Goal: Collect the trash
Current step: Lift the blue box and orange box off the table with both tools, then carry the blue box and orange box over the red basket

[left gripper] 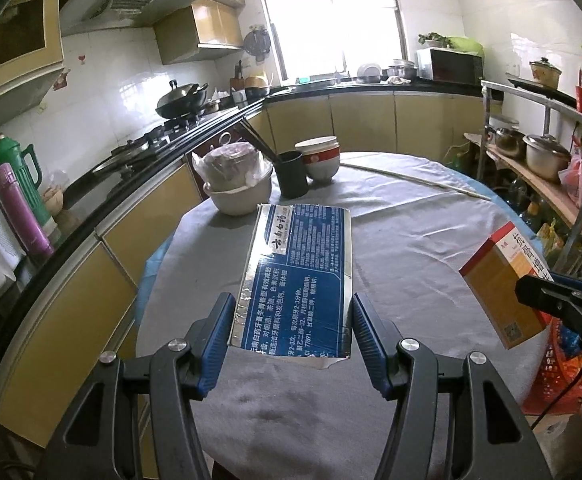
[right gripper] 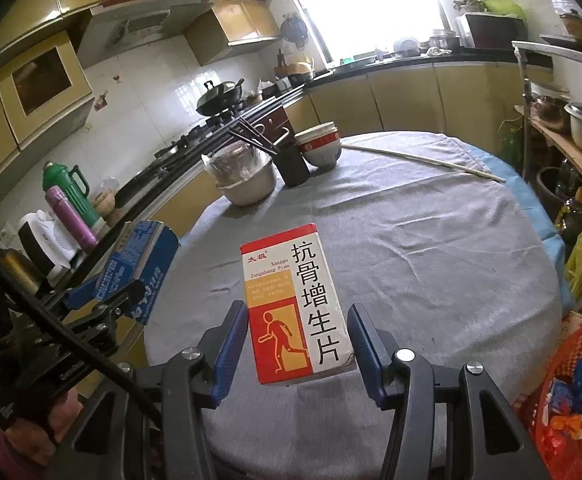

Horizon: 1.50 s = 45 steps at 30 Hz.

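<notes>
1. Centrally, low in the left wrist view, the left tongs (left gripper: pixel 291 336) are clamped on a flattened blue toothpaste carton (left gripper: pixel 299 276), pads pressing its long edges; the carton projects forward, clear above the table (left gripper: pixel 411 240).
2. Likewise, low centre in the right wrist view, the right tongs (right gripper: pixel 297 338) are clamped on an upright-printed red-and-white medicine box (right gripper: pixel 295 304), gripped by its side faces near the lower end.
3. Both pieces of trash appear held by their near ends, presumably so they can be carried off and dropped freely.
4. At the lower right edge of the right wrist view stands a red mesh basket (right gripper: pixel 579 412) already holding scraps, the likely destination.
5. Farther back, upper centre, bowls (right gripper: pixel 319 146), a covered basin (right gripper: pixel 247 180) and a dark cup (right gripper: pixel 293 168) sit on the grey cloth, well apart from both tongs.
</notes>
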Each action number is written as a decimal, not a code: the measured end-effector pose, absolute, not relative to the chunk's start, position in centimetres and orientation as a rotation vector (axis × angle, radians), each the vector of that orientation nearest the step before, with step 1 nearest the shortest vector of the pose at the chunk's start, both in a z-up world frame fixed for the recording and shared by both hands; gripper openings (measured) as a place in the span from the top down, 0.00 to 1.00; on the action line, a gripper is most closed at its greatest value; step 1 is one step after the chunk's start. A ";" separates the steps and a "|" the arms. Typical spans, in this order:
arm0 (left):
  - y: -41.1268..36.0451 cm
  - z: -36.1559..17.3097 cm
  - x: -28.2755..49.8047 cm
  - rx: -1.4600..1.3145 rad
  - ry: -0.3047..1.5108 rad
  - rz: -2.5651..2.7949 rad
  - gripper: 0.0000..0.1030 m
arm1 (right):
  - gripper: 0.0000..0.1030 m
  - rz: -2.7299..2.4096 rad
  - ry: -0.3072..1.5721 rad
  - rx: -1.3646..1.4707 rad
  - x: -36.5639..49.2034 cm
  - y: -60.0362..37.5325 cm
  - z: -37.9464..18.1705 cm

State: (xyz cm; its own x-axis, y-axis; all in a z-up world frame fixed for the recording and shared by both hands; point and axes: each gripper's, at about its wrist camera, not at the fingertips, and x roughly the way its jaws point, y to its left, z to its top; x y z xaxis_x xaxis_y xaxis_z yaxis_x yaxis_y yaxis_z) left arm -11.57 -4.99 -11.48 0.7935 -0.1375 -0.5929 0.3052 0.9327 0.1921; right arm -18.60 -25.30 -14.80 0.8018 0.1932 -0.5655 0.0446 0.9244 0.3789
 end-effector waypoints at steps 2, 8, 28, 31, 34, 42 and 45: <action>-5.3 -11.2 -12.1 0.291 0.604 -0.245 0.41 | 0.47 0.077 0.631 0.389 -19.2 -25.4 -14.6; -6.0 -10.7 -13.5 0.303 0.589 -0.257 0.41 | 0.47 0.064 0.607 0.402 -21.5 -26.2 -14.1; -9.2 -11.5 -13.8 0.329 0.577 -0.338 0.46 | 0.47 0.028 0.585 0.483 -24.5 -29.3 -14.8; -8.4 -13.6 -10.9 0.259 0.679 -0.347 0.47 | 0.47 0.018 0.595 0.493 -24.4 -29.9 -15.4; -7.8 -15.3 -9.2 0.235 0.716 -0.347 0.47 | 0.47 0.007 0.613 0.521 -23.9 -30.6 -16.4; -5.2 -19.7 -5.2 0.105 0.830 -0.349 0.47 | 0.47 0.015 0.677 0.542 -21.9 -30.7 -18.7; -5.2 -20.8 -4.9 0.105 0.842 -0.348 0.47 | 0.47 0.018 0.690 0.554 -21.4 -30.8 -19.3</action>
